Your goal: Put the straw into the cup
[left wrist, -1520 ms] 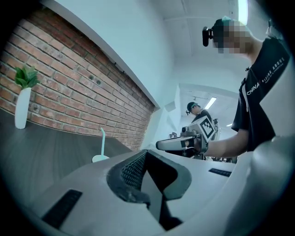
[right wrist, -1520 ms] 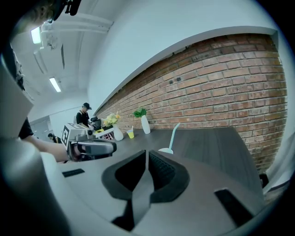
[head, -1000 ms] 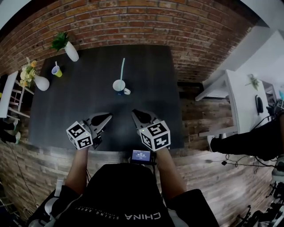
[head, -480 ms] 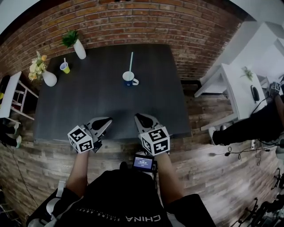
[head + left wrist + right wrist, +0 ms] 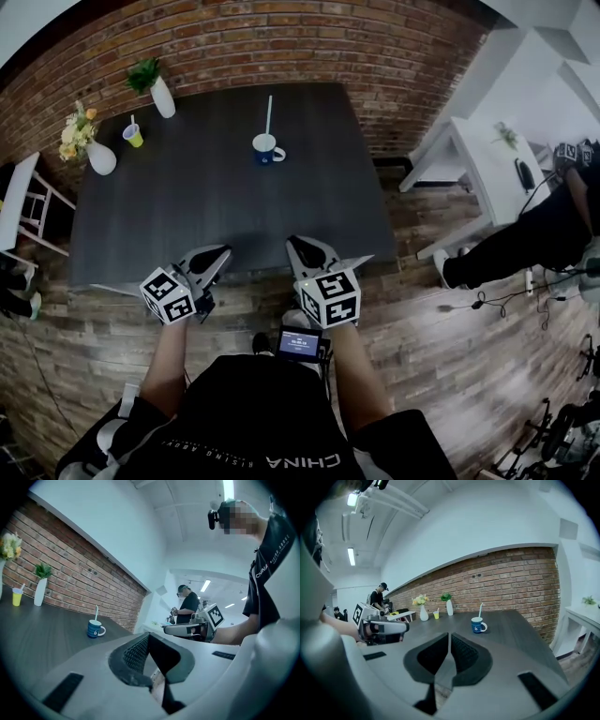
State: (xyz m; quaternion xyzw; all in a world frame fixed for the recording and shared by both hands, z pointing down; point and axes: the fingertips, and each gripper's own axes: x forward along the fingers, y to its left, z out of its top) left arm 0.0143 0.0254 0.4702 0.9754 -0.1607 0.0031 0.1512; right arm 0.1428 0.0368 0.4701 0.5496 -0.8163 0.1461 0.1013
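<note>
Both our tools have jaws pressed together on nothing: left gripper (image 5: 221, 253) and right gripper (image 5: 296, 246), lower centre. At upper centre the blue cup (image 5: 266, 148) holds the straw (image 5: 269, 112) upright; at upper left, a yellow cup (image 5: 135, 138) holds another.

Left tongs (image 5: 218, 255) closed, empty; right tongs (image 5: 298, 247) likewise — side by side.

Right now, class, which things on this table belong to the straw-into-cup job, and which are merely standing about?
Job in hand: blue cup; straw, already standing in it.
Standing about: yellow cup; plant vase; flower vase.
</note>
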